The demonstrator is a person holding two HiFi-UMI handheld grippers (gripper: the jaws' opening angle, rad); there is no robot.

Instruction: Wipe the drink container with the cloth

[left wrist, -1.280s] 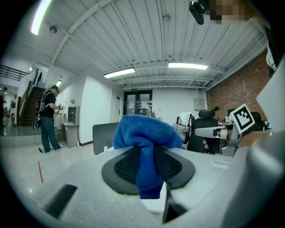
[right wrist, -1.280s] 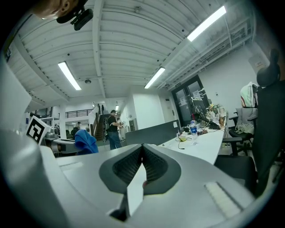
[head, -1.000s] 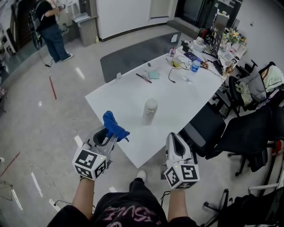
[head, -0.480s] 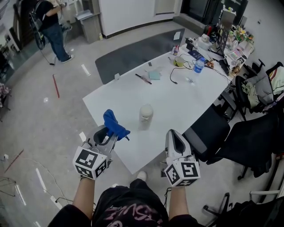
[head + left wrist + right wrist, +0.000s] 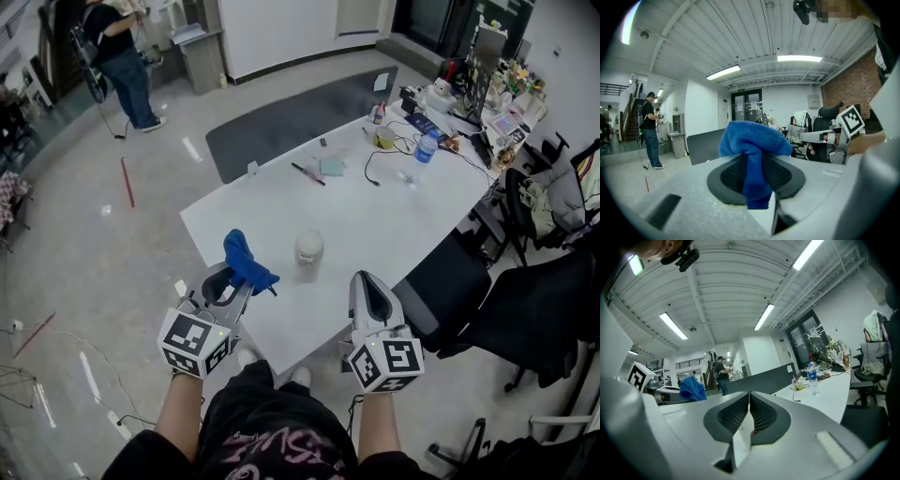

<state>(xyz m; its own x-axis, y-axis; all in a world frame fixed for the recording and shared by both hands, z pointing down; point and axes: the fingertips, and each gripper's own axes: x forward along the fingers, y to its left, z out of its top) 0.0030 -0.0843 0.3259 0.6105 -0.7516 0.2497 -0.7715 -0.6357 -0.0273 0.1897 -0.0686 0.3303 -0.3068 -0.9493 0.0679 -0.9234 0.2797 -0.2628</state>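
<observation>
The drink container (image 5: 308, 253), a white lidded tumbler, stands upright near the front edge of the white table (image 5: 394, 216). My left gripper (image 5: 240, 275) is shut on a blue cloth (image 5: 247, 265), which bunches above its pads (image 5: 774, 171) and hangs down between them (image 5: 752, 140). The cloth is just left of the container and apart from it. My right gripper (image 5: 367, 289) is to the container's lower right, over the table's edge. Its jaws (image 5: 749, 408) have just been opening slightly, with nothing between them; the tips still look together.
At the table's far end lie a water bottle (image 5: 426, 146), cables, pens and desk clutter. Black office chairs (image 5: 525, 309) crowd the right side. A grey floor mat (image 5: 281, 122) lies beyond the table. A person (image 5: 122, 56) stands far back at the left.
Both grippers have come closer to the table and the container, keeping their spacing. The cloth stays gripped in the left gripper. The container has not moved on the table.
</observation>
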